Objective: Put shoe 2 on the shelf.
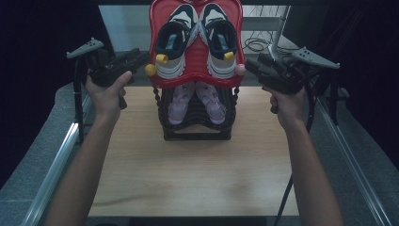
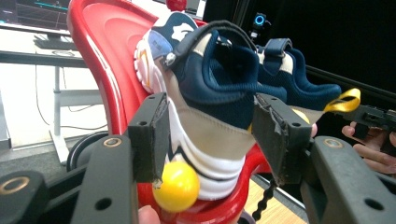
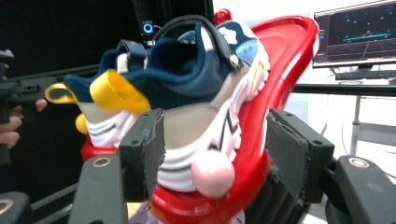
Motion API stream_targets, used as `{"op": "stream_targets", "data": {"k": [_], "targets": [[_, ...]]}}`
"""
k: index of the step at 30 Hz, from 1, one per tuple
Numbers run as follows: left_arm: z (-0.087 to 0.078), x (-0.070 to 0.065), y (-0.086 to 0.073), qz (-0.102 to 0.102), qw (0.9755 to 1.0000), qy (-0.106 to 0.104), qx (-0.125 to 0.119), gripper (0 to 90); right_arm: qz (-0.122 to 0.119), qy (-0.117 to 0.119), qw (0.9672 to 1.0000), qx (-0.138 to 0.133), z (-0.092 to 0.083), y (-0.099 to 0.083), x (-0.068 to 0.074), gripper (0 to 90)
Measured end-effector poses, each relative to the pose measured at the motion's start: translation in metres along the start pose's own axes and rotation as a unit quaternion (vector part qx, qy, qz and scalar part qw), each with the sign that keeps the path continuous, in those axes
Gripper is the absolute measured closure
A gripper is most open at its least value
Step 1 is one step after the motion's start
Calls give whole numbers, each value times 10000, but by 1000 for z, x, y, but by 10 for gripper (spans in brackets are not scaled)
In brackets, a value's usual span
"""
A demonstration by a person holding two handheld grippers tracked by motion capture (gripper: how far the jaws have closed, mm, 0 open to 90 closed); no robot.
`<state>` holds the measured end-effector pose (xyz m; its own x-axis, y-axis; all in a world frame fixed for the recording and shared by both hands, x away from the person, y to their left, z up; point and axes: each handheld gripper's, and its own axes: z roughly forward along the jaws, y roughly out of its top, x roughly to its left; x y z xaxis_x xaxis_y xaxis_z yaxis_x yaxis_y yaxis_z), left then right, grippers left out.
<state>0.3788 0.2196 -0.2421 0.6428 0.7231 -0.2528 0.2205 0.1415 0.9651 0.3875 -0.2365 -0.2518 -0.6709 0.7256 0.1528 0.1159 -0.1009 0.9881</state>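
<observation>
Navy sneakers: a pair, left shoe (image 1: 172, 44) and right shoe (image 1: 221, 42), lying toes-up on the tilted red tray (image 1: 196, 75) that tops a black shoe rack (image 1: 196, 129) at the far end of the wooden table (image 1: 197, 174).

Handling, my guess: light, soft mesh uppers that will give under the pads; foam soles and padded heels firmer. The heel counter looks the best place to grip. Yellow pull loops (image 3: 116, 91) too floppy.

Left gripper (image 1: 141, 57): jaws apart, straddling the left shoe's heel (image 2: 210, 126), pads not pressing. Right gripper (image 1: 249, 66): also unclenched, jaws either side of the right shoe's heel and the tray rim, nothing grasped.

In the way: yellow knob (image 2: 176, 186) and pink knob (image 3: 212, 172) on the tray's lower lip, just under the heels; the raised rim itself. Pink shoes (image 1: 195, 103) on the shelf below, clear of the work.
</observation>
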Motion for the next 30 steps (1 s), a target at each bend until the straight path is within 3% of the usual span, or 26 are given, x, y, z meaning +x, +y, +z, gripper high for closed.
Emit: {"op": "stream_targets", "data": {"k": [13,23,30], "targets": [[-16,-2,-23,223,9997,73,108,466,-4,-68,9999,103,-15,-31,-3,380],[-26,-3,-63,177,9992,32,362,466,130,-138,9994,277,-24,-65,-8,380],[-34,-1,-93,181,9985,62,517,465,333,-153,9990,242,-38,-91,-10,383]]}}
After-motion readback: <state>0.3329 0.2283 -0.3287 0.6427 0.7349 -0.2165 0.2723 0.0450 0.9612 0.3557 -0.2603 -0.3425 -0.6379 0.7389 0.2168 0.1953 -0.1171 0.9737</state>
